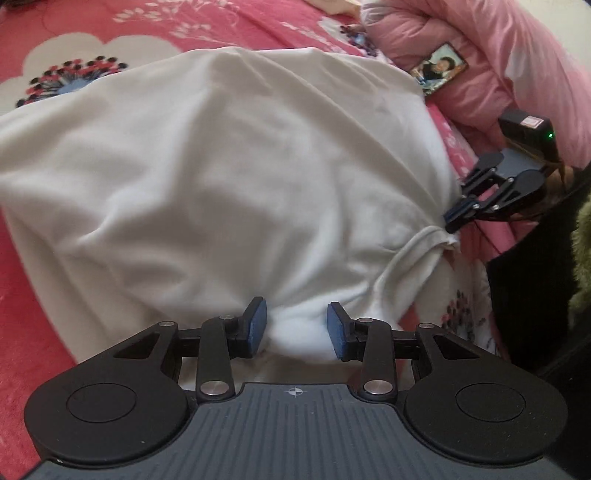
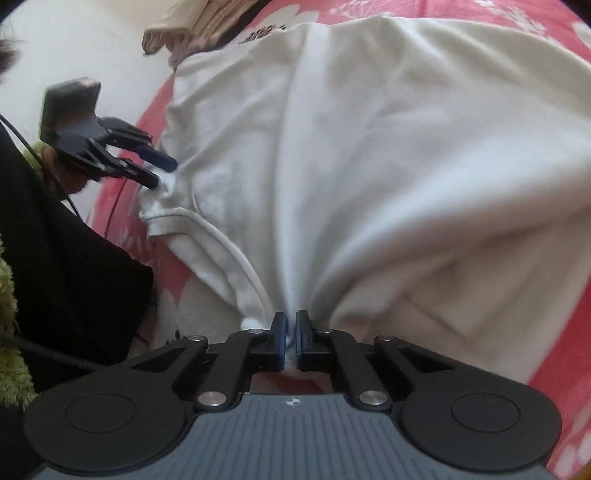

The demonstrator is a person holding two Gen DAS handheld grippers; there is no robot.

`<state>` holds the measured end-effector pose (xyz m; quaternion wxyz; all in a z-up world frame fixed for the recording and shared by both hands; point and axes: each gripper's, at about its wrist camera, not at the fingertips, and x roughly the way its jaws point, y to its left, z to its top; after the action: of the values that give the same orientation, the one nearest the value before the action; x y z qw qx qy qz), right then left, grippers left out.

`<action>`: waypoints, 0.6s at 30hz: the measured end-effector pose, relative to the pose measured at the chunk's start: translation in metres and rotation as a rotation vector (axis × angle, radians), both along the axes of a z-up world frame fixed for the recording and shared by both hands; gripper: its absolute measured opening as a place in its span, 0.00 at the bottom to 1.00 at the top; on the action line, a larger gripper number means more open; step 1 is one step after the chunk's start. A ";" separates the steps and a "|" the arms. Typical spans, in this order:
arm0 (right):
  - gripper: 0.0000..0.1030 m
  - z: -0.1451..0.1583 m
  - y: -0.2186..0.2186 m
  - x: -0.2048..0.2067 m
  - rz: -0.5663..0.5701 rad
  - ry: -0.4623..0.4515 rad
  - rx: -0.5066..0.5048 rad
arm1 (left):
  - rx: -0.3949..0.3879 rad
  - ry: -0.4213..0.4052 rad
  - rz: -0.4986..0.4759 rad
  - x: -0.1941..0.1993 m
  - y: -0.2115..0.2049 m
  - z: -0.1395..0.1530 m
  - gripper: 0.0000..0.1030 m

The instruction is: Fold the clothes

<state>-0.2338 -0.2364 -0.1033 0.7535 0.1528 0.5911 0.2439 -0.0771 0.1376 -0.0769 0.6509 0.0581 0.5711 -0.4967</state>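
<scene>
White shirt point(image 1: 229, 177) lies rumpled on the pink bedspread point(image 1: 33, 295), no tidy fold showing yet. My right gripper point(image 2: 291, 325) is pinched tight on a bunch of its cloth; left gripper point(image 1: 295, 325) part-spread around another bunch, grip uncertain. I judge folding barely begun.

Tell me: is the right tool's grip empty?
No: the right tool is pinched shut on a bunched fold of the white garment.

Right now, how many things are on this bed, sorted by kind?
White garment: 1
Grippers, left gripper and right gripper: 2
Pink quilt: 1
Small picture card: 1
Red flowered bedsheet: 1
Total: 6
</scene>
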 end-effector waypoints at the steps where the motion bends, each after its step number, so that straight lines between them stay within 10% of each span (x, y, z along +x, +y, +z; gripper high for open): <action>1: 0.02 0.000 -0.002 -0.002 -0.008 0.010 0.007 | 0.004 -0.005 0.003 0.000 0.000 0.002 0.35; 11: 0.00 0.012 -0.026 -0.007 -0.031 -0.064 -0.106 | 0.052 -0.111 -0.104 -0.023 -0.019 -0.002 0.36; 18: 0.16 0.038 -0.092 -0.020 -0.403 -0.103 0.045 | 0.056 -0.029 -0.006 -0.010 -0.018 -0.005 0.35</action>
<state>-0.2540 -0.3285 -0.0653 0.8127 0.2719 0.5037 0.1090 -0.0874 0.1192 -0.0824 0.6558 0.0854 0.5751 -0.4816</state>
